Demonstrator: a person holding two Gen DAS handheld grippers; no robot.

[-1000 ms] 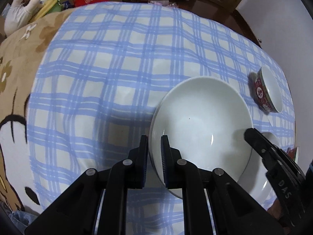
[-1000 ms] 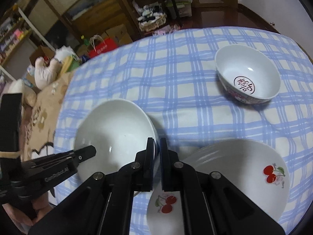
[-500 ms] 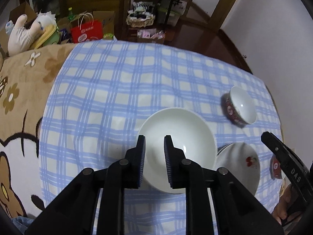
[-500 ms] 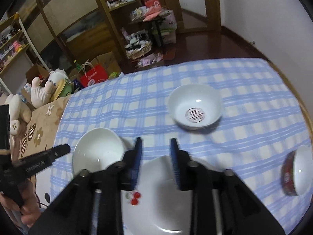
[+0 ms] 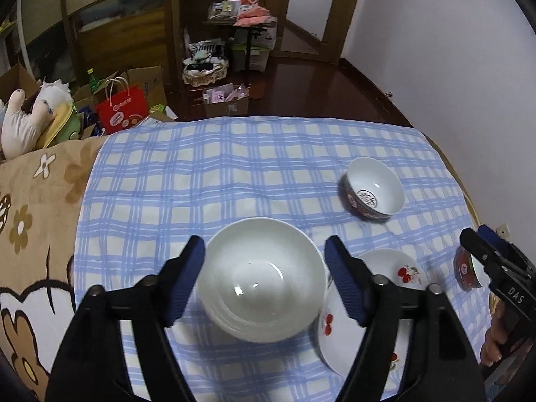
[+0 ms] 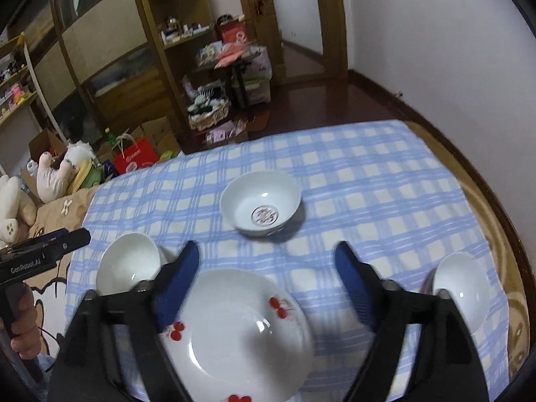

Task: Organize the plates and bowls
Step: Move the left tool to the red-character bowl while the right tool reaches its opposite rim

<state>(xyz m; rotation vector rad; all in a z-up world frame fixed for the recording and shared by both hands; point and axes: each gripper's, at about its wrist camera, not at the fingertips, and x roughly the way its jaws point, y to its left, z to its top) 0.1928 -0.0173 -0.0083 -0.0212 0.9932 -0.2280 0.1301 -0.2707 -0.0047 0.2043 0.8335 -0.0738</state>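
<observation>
The left gripper [image 5: 264,281] hangs above the table with its blue-padded fingers [image 5: 186,281] spread wide, gripping nothing; the right gripper [image 6: 268,288] hangs likewise, fingers [image 6: 355,288] wide apart and empty, further right.

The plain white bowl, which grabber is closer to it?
Left. The left gripper hangs open right above the plain white bowl; the right gripper is off to its side, over the cherry plate.

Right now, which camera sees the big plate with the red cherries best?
The right wrist view: the white round plate with red cherries lies nearly whole below the open right gripper. In the left wrist view the plate is mostly hidden behind a left gripper finger and the plain white bowl.
</observation>
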